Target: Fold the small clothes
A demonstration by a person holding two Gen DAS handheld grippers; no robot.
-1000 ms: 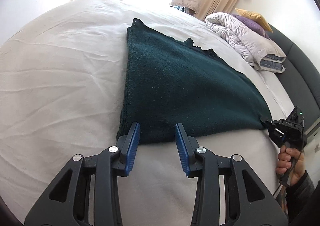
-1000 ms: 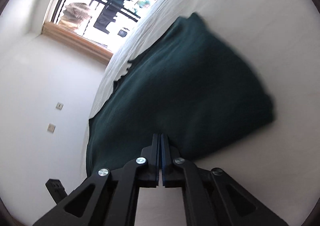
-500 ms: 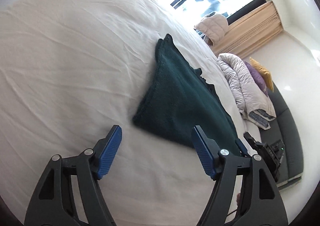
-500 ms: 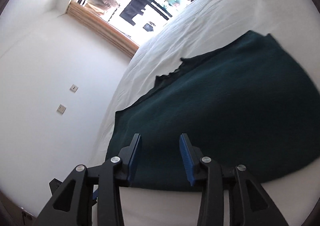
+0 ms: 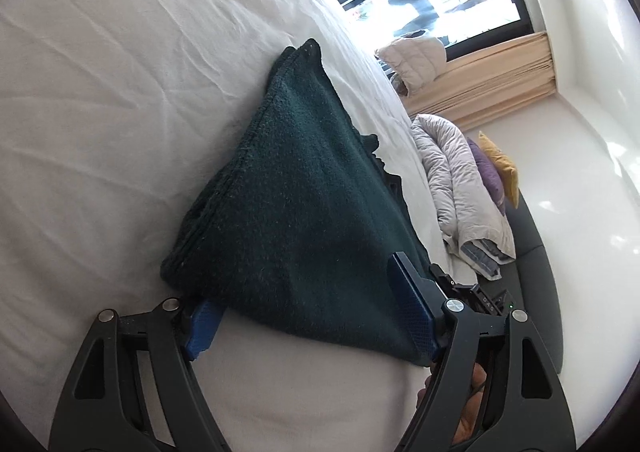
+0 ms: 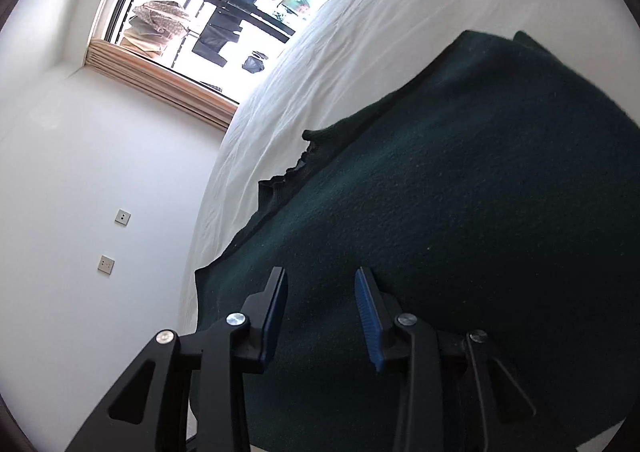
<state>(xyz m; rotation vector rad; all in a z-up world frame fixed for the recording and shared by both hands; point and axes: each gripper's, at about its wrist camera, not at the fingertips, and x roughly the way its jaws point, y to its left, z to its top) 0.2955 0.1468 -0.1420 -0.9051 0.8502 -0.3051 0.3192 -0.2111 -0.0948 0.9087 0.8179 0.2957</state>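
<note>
My left gripper (image 5: 308, 312) stands wide, straddling the near edge of the dark green fleece garment (image 5: 304, 208); my right gripper (image 6: 320, 312) is parted over it, holding nothing. Garment lies folded on the white bedsheet (image 5: 100, 84); further folds likely remain.

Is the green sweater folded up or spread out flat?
Folded. The green sweater lies on the white bed with stacked layers showing along its left edge, and another layer peeks out behind it.

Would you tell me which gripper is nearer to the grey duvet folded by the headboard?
Right. The right gripper sits at the green garment's corner nearest the duvet; the left gripper straddles the near edge, farther away.
</note>
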